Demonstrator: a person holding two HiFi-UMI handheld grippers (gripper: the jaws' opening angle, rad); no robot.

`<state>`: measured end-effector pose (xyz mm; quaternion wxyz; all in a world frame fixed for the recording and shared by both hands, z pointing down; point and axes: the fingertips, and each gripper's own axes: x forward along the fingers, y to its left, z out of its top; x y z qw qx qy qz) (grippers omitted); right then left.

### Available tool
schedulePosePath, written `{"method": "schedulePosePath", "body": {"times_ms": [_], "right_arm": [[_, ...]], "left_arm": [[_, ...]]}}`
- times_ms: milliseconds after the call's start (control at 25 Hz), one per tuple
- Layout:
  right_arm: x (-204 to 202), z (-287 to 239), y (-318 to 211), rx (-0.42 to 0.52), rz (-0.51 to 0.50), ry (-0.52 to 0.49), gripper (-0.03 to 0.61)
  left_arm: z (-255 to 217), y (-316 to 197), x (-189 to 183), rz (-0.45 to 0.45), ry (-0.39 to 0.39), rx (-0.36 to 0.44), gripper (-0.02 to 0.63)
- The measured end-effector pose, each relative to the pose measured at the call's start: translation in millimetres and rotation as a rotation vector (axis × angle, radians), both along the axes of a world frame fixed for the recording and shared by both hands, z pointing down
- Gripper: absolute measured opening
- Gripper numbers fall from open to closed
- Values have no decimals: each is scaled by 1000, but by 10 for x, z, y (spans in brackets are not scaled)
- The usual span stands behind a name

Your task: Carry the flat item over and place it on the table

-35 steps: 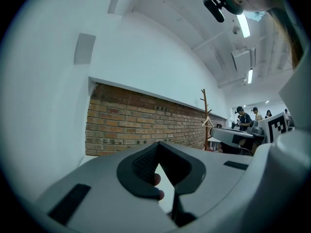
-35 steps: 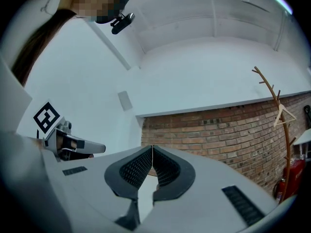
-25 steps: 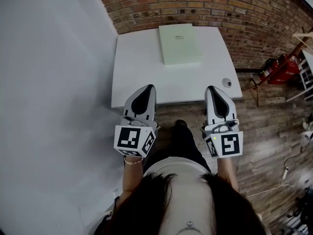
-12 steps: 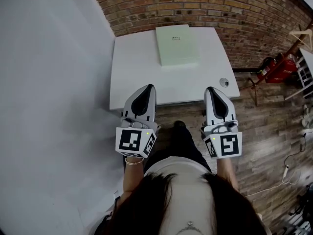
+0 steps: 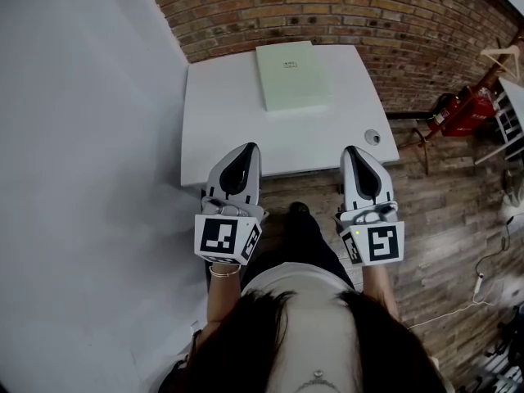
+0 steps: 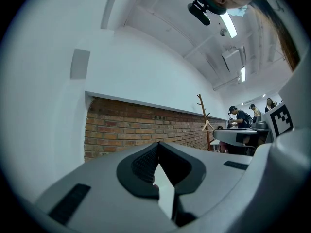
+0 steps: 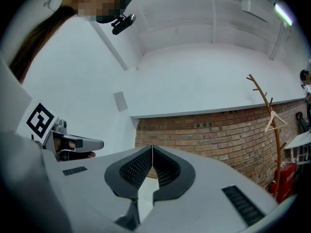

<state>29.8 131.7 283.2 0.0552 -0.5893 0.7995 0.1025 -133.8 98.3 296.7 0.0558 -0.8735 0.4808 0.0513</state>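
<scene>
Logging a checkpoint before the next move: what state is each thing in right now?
left claw: shut, empty
right claw: shut, empty
flat item: lying flat on the table, far side, not gripped
table: standing, flat item resting on it

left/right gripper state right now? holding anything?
Left gripper: closed, nothing between the jaws.
Right gripper: closed, nothing between the jaws.
</scene>
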Motion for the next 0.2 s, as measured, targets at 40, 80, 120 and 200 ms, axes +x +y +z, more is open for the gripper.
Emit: {"method": "schedulePosePath", "body": {"times_ms": [40,80,120,200], "right_arm": [[3,3,1,0,0,0,41],[4,9,1,-1,0,0,41],[5,16,1,-2,0,1,41],[5,32,0,-4,0,1,41]], "left_arm": [[7,-2,0,-1,-1,-2,11],[16,-3,1,-1,-2,-5,11],[26,-4,2,-1,-3,-8,11],[48,-7,2,-1,-4,-14,11]]}}
